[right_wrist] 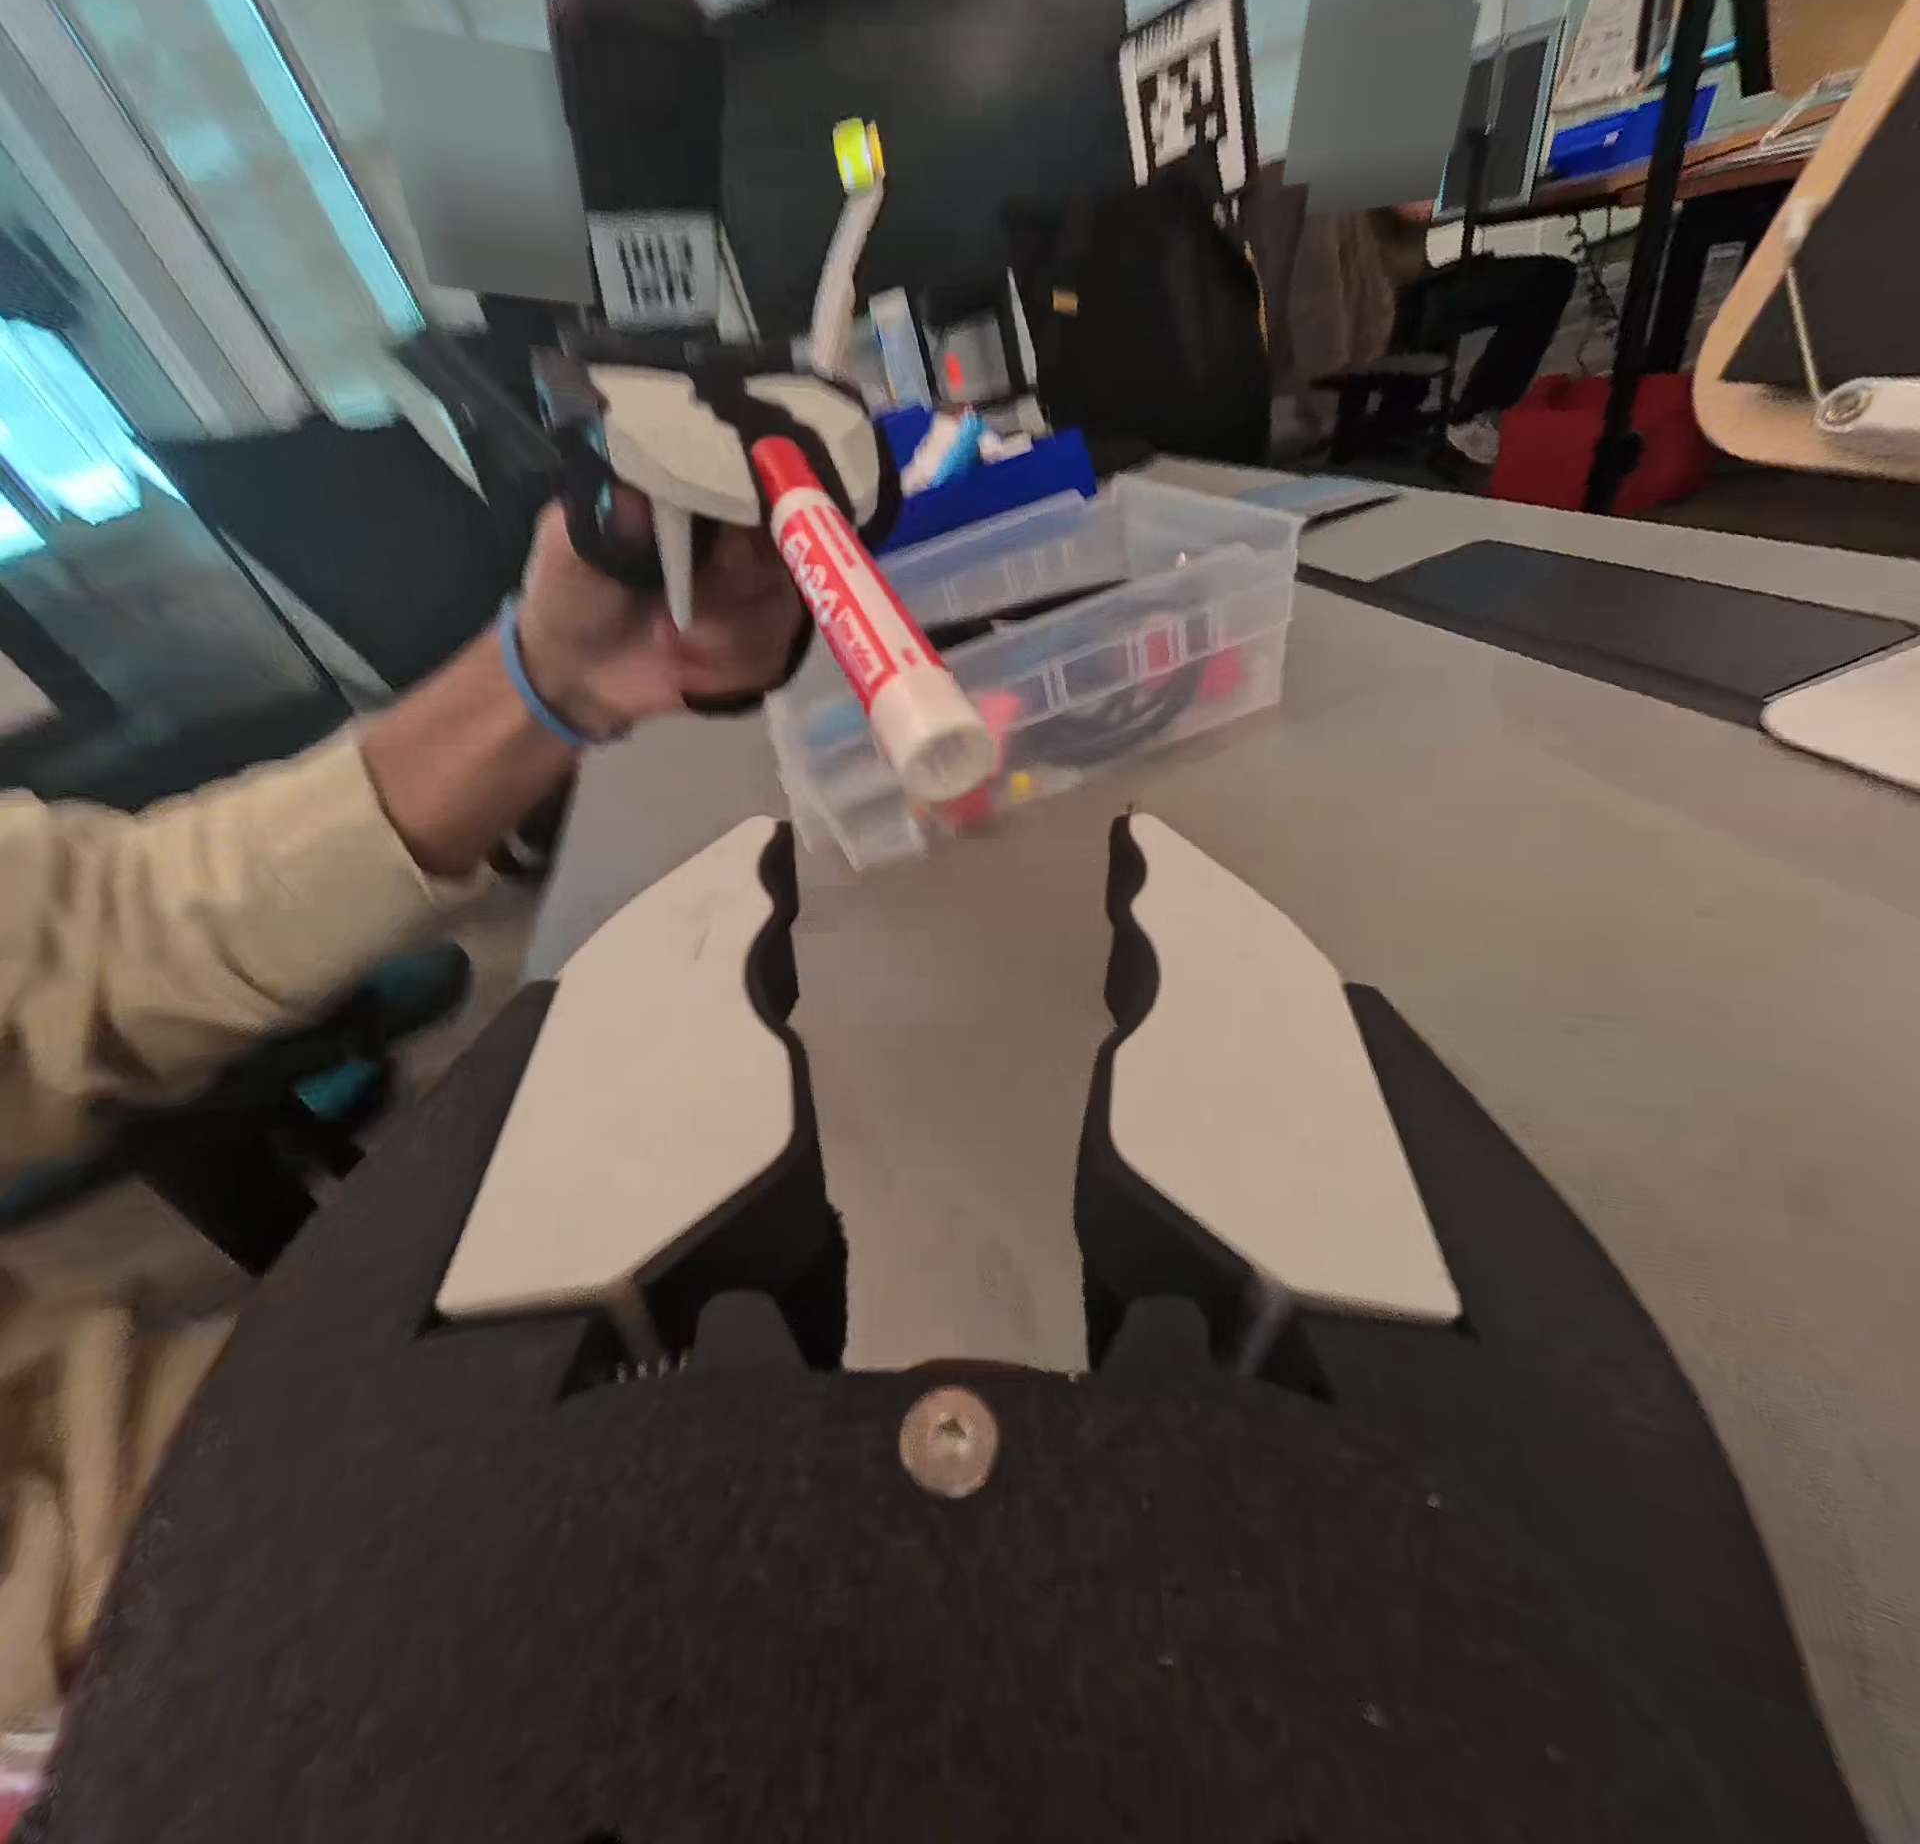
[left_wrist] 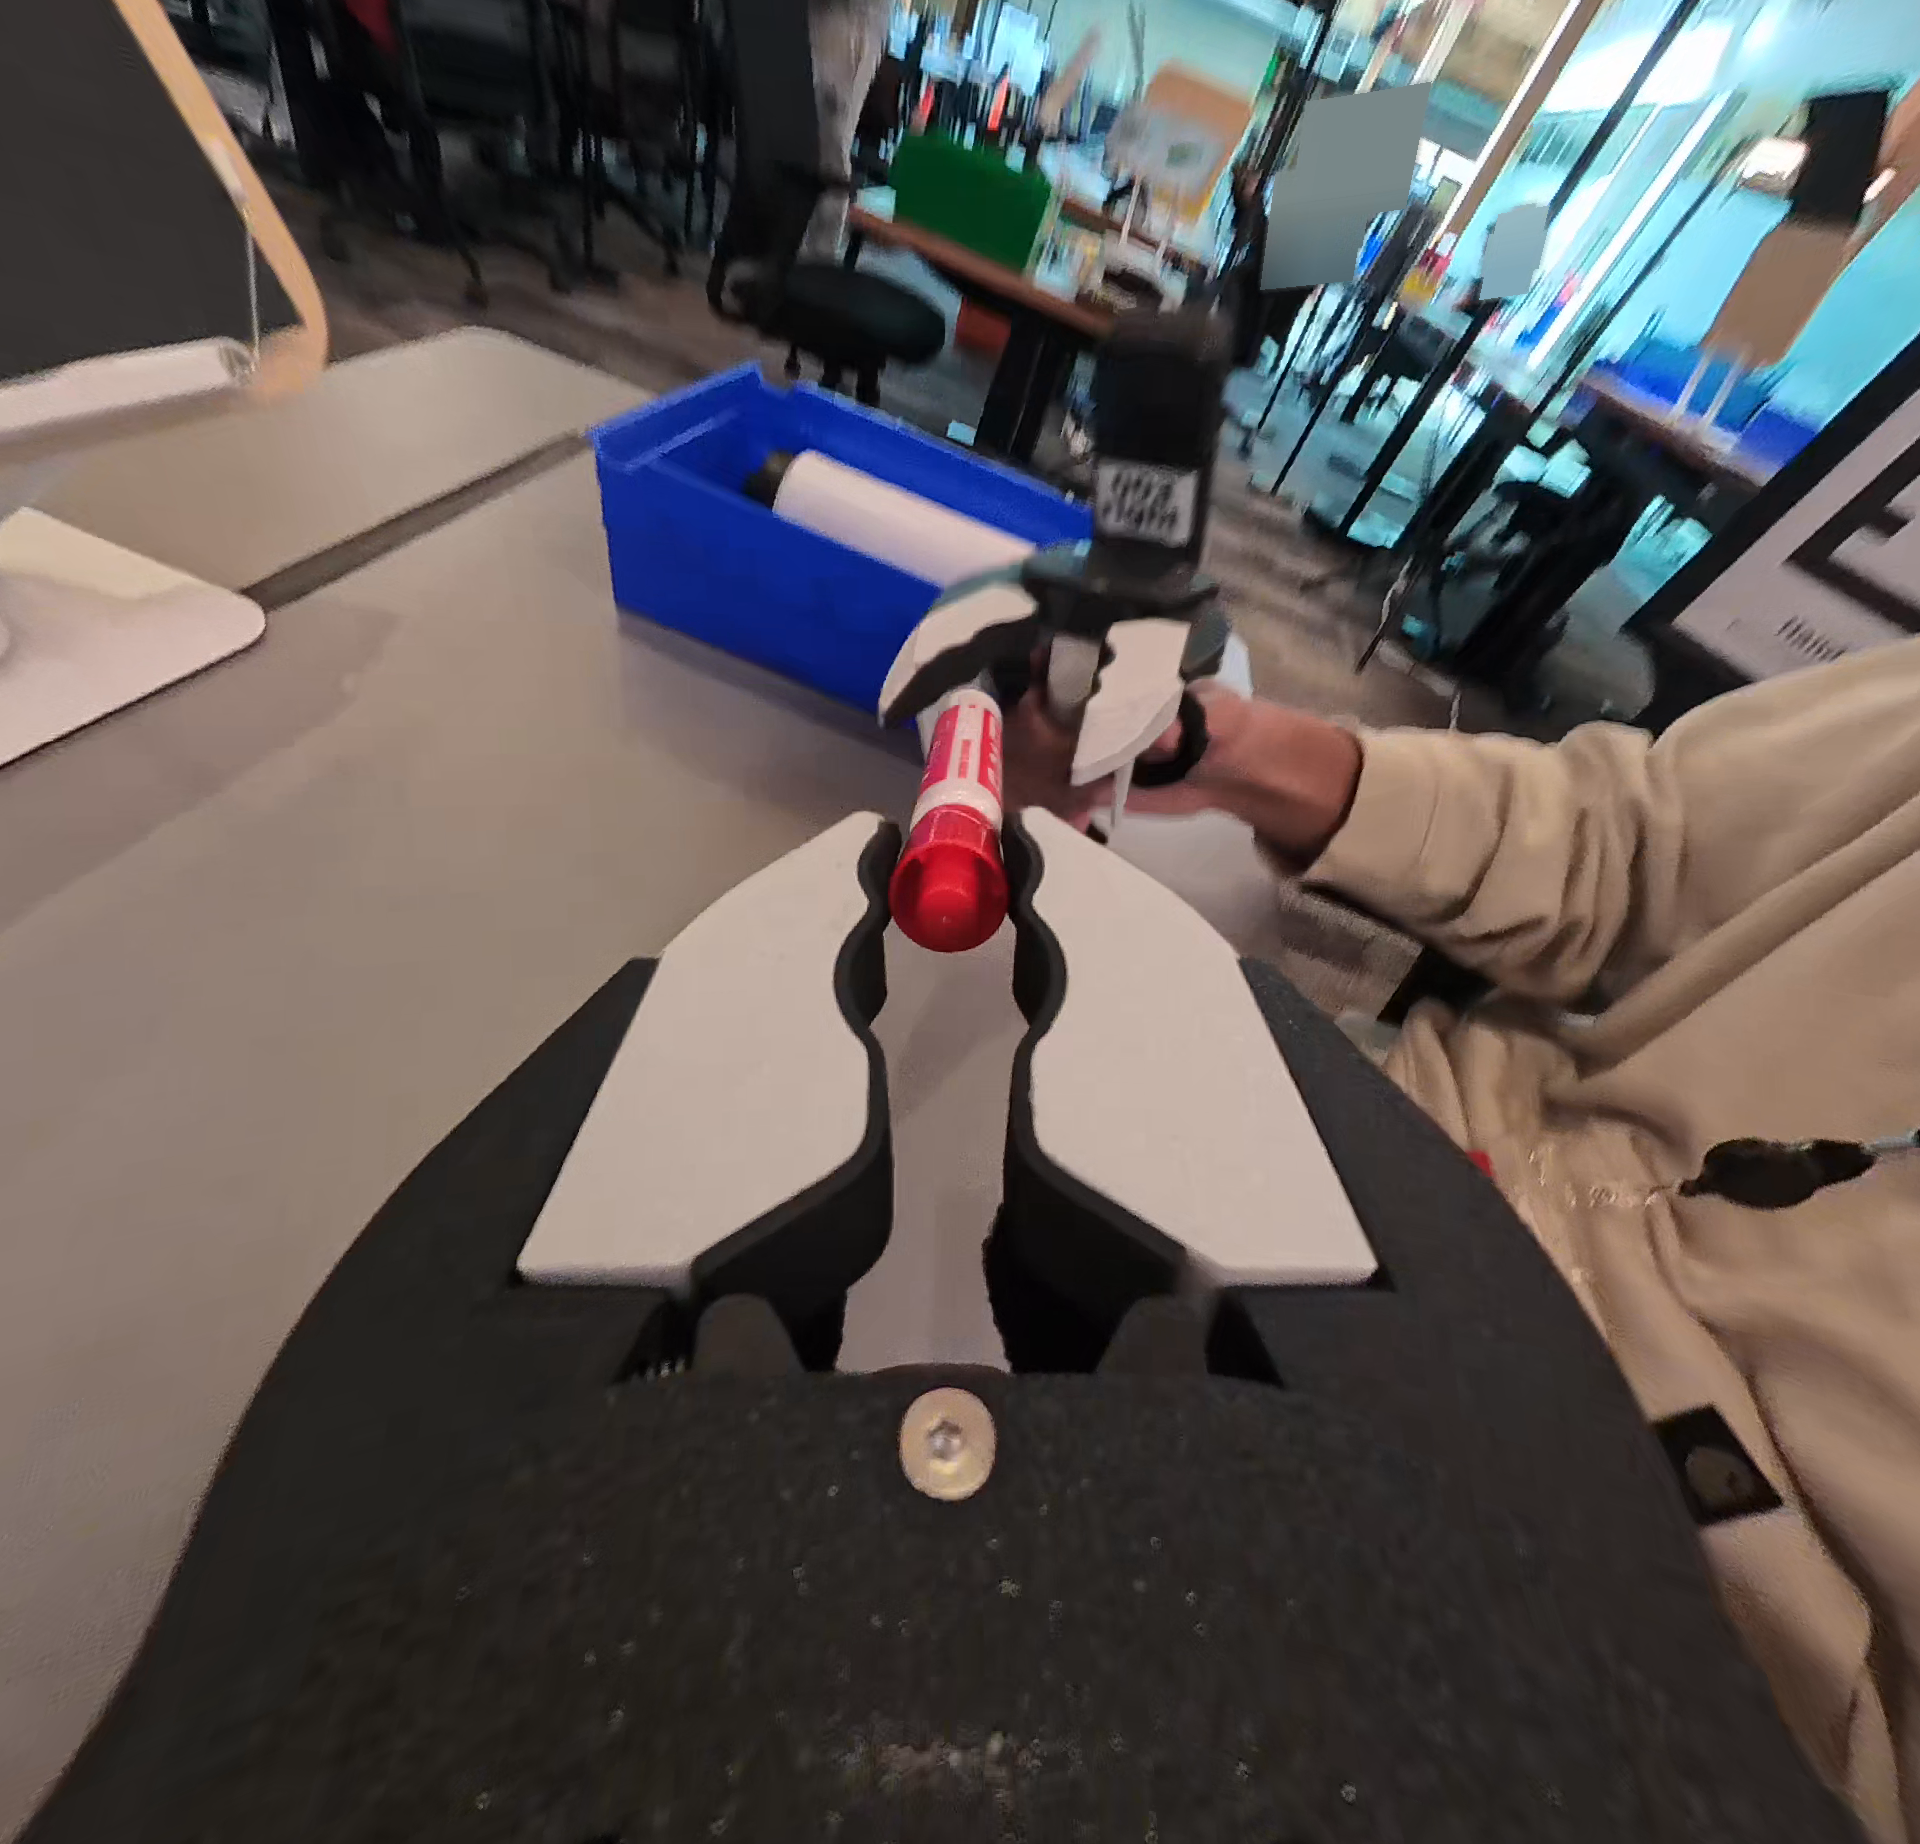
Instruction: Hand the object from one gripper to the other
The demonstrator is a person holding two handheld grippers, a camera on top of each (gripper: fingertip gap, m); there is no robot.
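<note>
A red-and-white marker (left_wrist: 961,766) with a red cap is held above the grey table (left_wrist: 416,859). My left gripper (left_wrist: 948,833) is shut on its red cap end. The marker's white end (right_wrist: 940,750) points toward my right gripper (right_wrist: 956,838), which is open and empty, with the white end just in front of its fingertips. In the left wrist view the right gripper (left_wrist: 997,740) faces me with its fingers spread on either side of the marker's far end. In the right wrist view the left gripper (right_wrist: 764,454) grips the cap.
A blue bin (left_wrist: 727,568) holding a white roll (left_wrist: 883,511) stands behind the grippers. A clear plastic organiser box (right_wrist: 1143,589) sits on the table beyond the marker. A white monitor base (left_wrist: 104,631) is at the left and a dark mat (right_wrist: 1610,620) at the right. The tips of one gripper are about 10 cm away from the tips of the other.
</note>
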